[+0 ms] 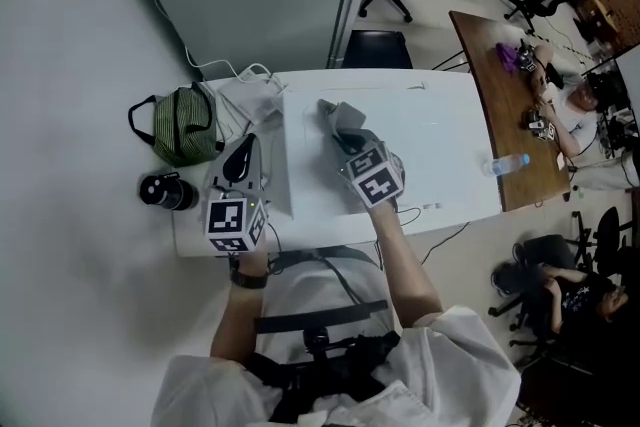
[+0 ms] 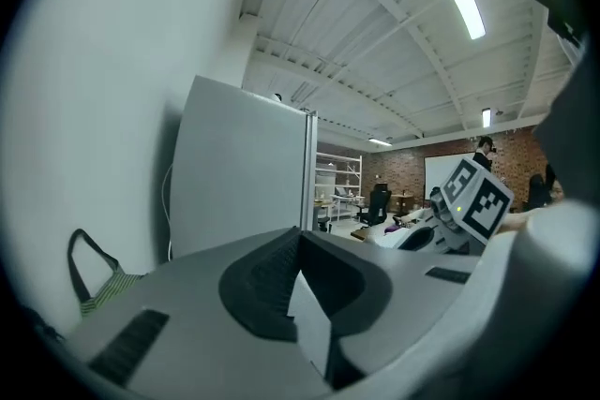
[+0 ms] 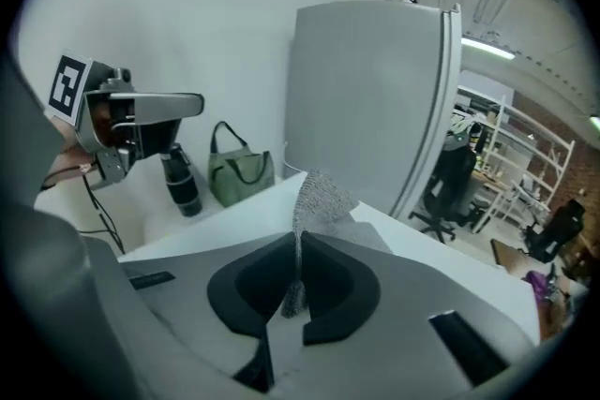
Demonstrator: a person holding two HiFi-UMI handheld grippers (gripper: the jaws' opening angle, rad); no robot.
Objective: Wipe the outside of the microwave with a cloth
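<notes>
The white microwave (image 1: 440,145) fills the middle of the head view, seen from above. On its top lies a grey cloth (image 1: 342,118), and my right gripper (image 1: 345,141) is shut on it. In the right gripper view the cloth (image 3: 319,197) sticks up from between the closed jaws of the right gripper (image 3: 298,250). My left gripper (image 1: 243,149) hangs beside the microwave's left side, its jaws together with nothing visible between them. Seen from its own camera, the left gripper (image 2: 300,244) points up and away, with the right gripper's marker cube (image 2: 478,199) off to the right.
A green striped bag (image 1: 186,125) and a black bottle (image 1: 168,192) stand left of the microwave, with white cables (image 1: 240,75) behind. A grey partition panel (image 3: 375,98) rises behind the microwave. A wooden desk (image 1: 510,115), office chairs and a seated person are at the right.
</notes>
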